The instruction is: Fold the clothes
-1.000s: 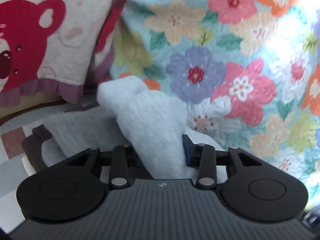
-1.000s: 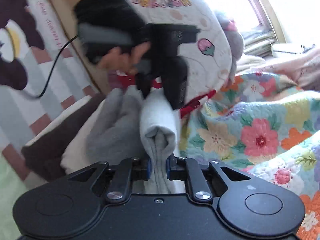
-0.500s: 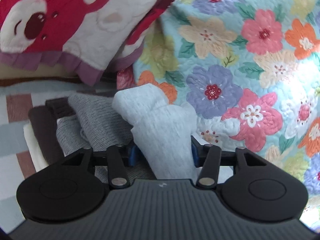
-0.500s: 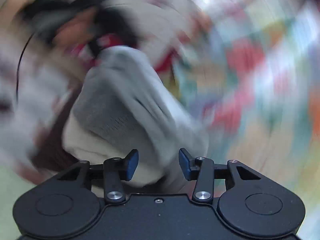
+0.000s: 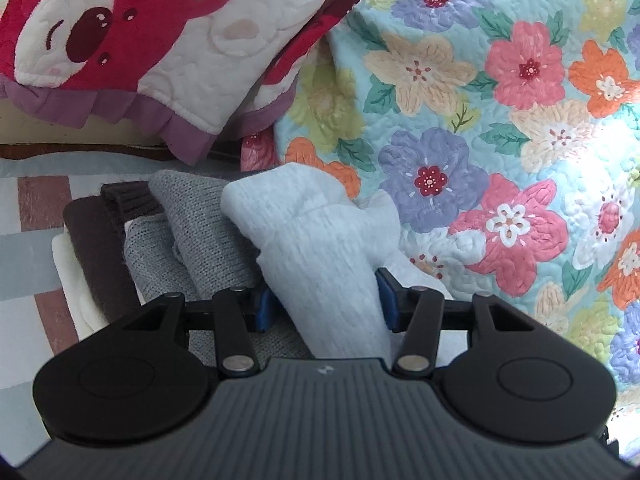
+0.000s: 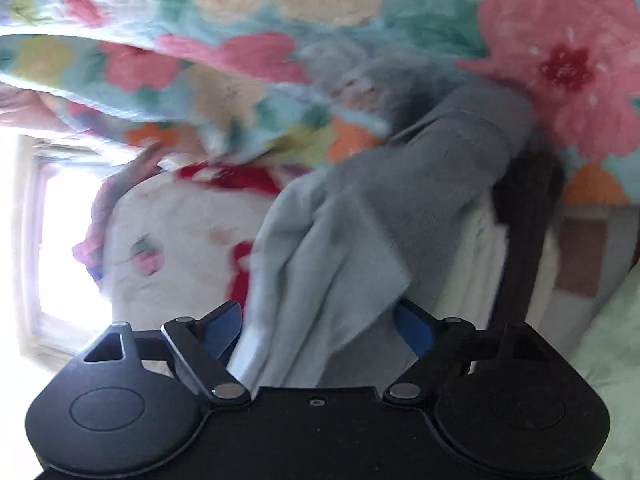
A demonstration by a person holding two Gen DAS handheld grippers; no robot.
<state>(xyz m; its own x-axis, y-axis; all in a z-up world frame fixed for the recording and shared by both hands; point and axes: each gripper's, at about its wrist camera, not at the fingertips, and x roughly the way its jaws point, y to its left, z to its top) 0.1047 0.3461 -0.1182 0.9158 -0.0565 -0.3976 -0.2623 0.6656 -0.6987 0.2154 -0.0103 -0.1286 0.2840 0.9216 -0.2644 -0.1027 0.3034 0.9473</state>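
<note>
A folded light blue-grey garment (image 5: 316, 240) lies on top of a stack of folded clothes: a grey knit (image 5: 192, 236), a dark brown piece (image 5: 96, 248) and a white piece (image 5: 68, 276). My left gripper (image 5: 324, 304) stands open with the light garment between its blue pads (image 5: 262, 308), loosely, not pinched. In the right wrist view, which is rolled over and blurred, my right gripper (image 6: 318, 322) is wide open around the same light garment (image 6: 320, 276) beside the grey knit (image 6: 432, 176).
A flowered quilt (image 5: 500, 120) fills the right side and back. A pillow with a red bear print (image 5: 132, 36) lies behind the stack. A striped sheet (image 5: 28, 248) lies to the left. A bright window (image 6: 60, 240) shows in the right wrist view.
Both grippers have opened and let go of the light garment, which has settled onto the stack. The right gripper has rolled sharply and its view is blurred.
</note>
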